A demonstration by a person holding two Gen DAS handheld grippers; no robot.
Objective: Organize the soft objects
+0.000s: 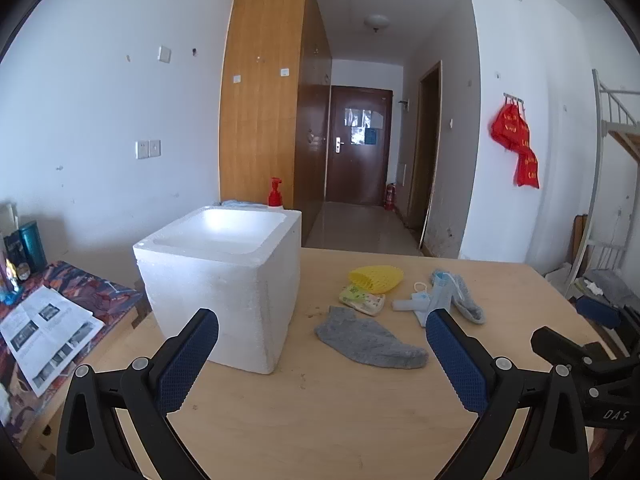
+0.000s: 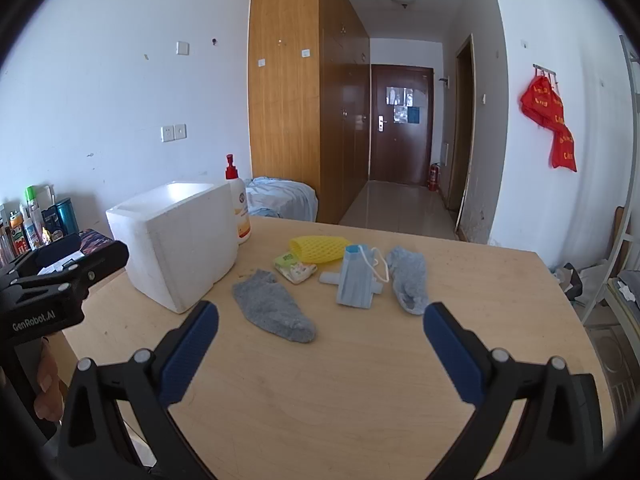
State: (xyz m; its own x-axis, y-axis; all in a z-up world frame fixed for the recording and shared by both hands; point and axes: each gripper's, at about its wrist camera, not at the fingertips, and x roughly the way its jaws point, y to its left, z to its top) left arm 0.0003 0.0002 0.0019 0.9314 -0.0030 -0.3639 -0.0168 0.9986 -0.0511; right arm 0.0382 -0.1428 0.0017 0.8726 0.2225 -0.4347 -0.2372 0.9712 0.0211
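On the wooden table [image 2: 340,380] lie a grey sock [image 2: 272,308] [image 1: 368,340], a second grey sock [image 2: 408,278] [image 1: 460,296], a blue face mask [image 2: 356,280] [image 1: 436,300], a yellow foam net [image 2: 318,249] [image 1: 376,278] and a small tissue pack [image 2: 296,268] [image 1: 362,300]. An open white foam box [image 1: 224,284] [image 2: 176,240] stands at the left. My left gripper [image 1: 322,336] is open and empty, above the table in front of the box and the near sock. My right gripper [image 2: 320,328] is open and empty, short of the objects.
A red-capped pump bottle [image 2: 237,208] stands behind the box. A side table with a patterned cloth, papers [image 1: 44,332] and bottles [image 2: 36,220] is at the left. A bundle of blue cloth [image 2: 280,196] lies beyond the table's far edge. A metal bed frame [image 1: 604,200] is at the right.
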